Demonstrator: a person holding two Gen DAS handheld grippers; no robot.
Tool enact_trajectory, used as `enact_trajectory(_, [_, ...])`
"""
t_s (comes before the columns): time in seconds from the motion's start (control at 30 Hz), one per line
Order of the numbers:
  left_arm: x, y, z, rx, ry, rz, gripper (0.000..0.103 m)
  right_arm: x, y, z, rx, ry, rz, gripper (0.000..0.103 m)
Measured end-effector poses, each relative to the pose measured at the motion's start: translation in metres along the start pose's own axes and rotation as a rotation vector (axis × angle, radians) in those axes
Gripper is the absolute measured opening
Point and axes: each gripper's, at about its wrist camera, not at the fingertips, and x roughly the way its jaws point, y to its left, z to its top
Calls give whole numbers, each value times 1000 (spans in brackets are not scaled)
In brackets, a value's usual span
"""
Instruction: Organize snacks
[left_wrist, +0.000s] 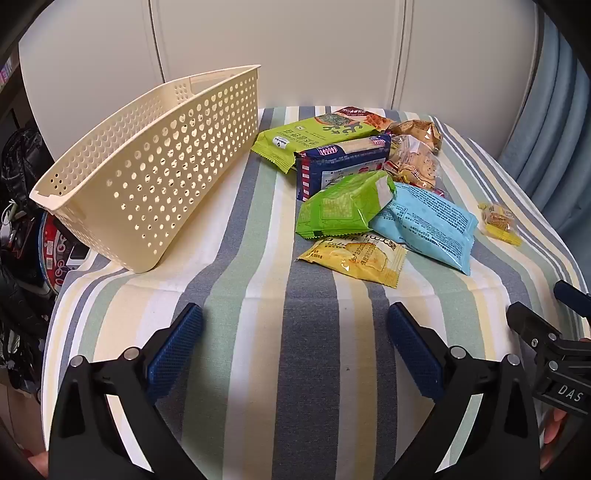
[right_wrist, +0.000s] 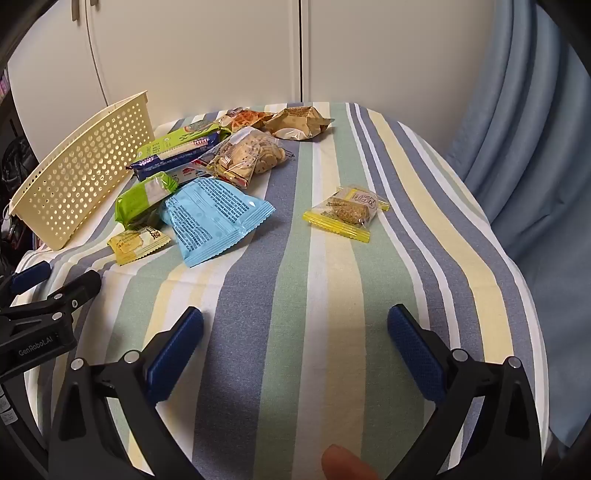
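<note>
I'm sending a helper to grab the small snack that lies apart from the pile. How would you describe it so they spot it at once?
Start at the cream perforated basket on the left of the striped tablecloth, then pass the heap of packets beside it. Out alone to the right lies the small clear packet. Unlike its bigger neighbours, it has yellow sealed ends, shows a brown grainy bar inside, and touches nothing else.

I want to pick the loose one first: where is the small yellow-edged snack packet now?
The small yellow-edged snack packet lies alone on the striped cloth, right of the light blue packet, apart from the pile.
</note>
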Motion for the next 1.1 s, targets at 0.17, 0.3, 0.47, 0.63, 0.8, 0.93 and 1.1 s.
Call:
enact_trajectory(0.17, [0, 0, 0, 6, -5, 8, 101, 0, 0, 1, 9, -5, 13, 98])
enact_trajectory(0.3, [0, 0, 0, 8, -4, 11, 101, 0, 0, 0, 6, -8, 8, 98])
enact_trajectory(0.47, [0, 0, 0, 10, -5, 13, 101, -1, 1, -1, 7, -8, 10, 98])
enact_trajectory(0.63, [0, 0, 0, 9, -5, 12, 101, -1, 2, -4, 6, -8, 9, 98])
enact_trajectory(0.8, [0, 1, 2, 8, -5, 12, 101, -1, 1, -3, 5, -8, 8, 98])
enact_trajectory(0.93, [0, 1, 0, 9, -5, 12, 101, 0, 1, -1, 4, -8, 7, 98])
enact_trajectory(1.1, [0, 1, 0, 8, -5, 11, 101, 0, 1, 0, 2, -8, 3, 98])
